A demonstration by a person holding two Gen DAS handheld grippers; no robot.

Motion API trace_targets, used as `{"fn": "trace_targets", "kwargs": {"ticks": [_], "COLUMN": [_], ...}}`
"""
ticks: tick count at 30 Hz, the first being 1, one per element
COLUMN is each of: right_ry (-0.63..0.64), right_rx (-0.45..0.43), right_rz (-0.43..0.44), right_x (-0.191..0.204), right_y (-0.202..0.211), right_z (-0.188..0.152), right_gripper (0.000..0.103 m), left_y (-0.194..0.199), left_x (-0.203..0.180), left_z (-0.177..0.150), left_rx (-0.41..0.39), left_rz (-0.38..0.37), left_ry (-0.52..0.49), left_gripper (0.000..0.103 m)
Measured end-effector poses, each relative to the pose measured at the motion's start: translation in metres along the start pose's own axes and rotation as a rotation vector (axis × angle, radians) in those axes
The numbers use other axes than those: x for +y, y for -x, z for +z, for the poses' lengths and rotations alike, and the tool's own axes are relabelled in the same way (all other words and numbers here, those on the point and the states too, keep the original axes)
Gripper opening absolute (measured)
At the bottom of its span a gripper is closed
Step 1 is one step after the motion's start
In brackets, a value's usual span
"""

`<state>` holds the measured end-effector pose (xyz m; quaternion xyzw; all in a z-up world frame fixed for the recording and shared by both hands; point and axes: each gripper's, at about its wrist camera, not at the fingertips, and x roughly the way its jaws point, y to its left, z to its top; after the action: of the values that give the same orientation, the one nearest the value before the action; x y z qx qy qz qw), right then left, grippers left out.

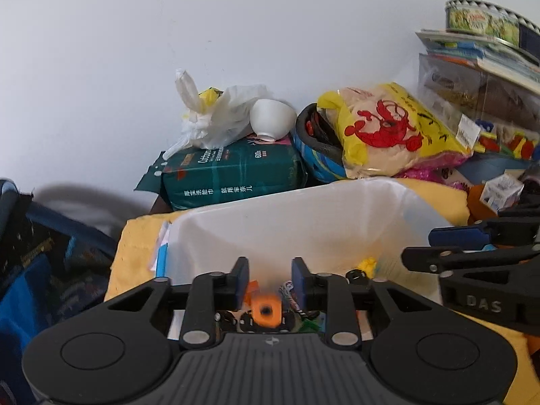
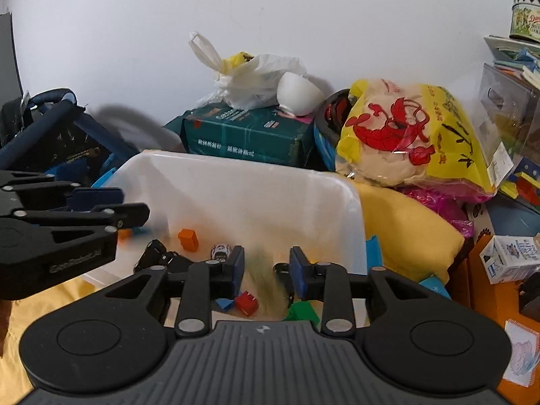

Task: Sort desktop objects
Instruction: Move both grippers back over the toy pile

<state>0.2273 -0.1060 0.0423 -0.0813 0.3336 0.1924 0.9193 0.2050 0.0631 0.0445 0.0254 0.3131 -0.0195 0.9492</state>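
1. Left gripper (image 1: 270, 278) hangs over a translucent white plastic bin (image 1: 303, 209), jaws parted; a blurred orange block with a dark hole (image 1: 266, 311) sits below the gap, untouched by the pads.
2. Right gripper (image 2: 266, 270) is likewise parted above the bin, a blurred pale green streak (image 2: 263, 280) between its jaws.
3. Inside lie an orange cube (image 2: 188, 239), a red block (image 2: 247, 302) and a small toy car (image 2: 221, 251).
4. Behind the bin stands a dark green packet (image 2: 249, 135).

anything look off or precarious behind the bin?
Yes: a white bowl lies tipped on its side on top of the green pack, leaning against the white plastic bag. It looks unstable there.
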Motion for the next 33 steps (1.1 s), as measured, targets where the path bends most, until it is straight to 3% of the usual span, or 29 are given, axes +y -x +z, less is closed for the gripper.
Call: {"fn": "trace_targets", "kwargs": {"ticks": [4,10,19,33], "right_ry": [-0.033,-0.068,-0.014,0.041], "right_rx": [-0.045,-0.079,-0.027,0.087], "right_rz": [0.011,0.052,0.086,0.092], "right_x": [-0.001,0.001,0.013,0.037], "right_y": [0.019,0.051,0.078,0.073], "right_z": [-0.001,-0.023,-0.069,-0.131], "right_gripper": [0.035,0.037,0.040,0.042], "left_y": [0.034,0.082,0.107,0.116], "left_x": [0.006,-0.005,-0.025,-0.021], "left_z": [-0.002,-0.025,-0.108,-0.169], "left_rx": [-0.072,-0.129,-0.006,0.102], "left_rz": [-0.041,-0.061,-0.077,-0.058], "left_ry": [0.051,0.017,0.023,0.067], "left_gripper": [0.043,0.060,0.060,0.060]}}
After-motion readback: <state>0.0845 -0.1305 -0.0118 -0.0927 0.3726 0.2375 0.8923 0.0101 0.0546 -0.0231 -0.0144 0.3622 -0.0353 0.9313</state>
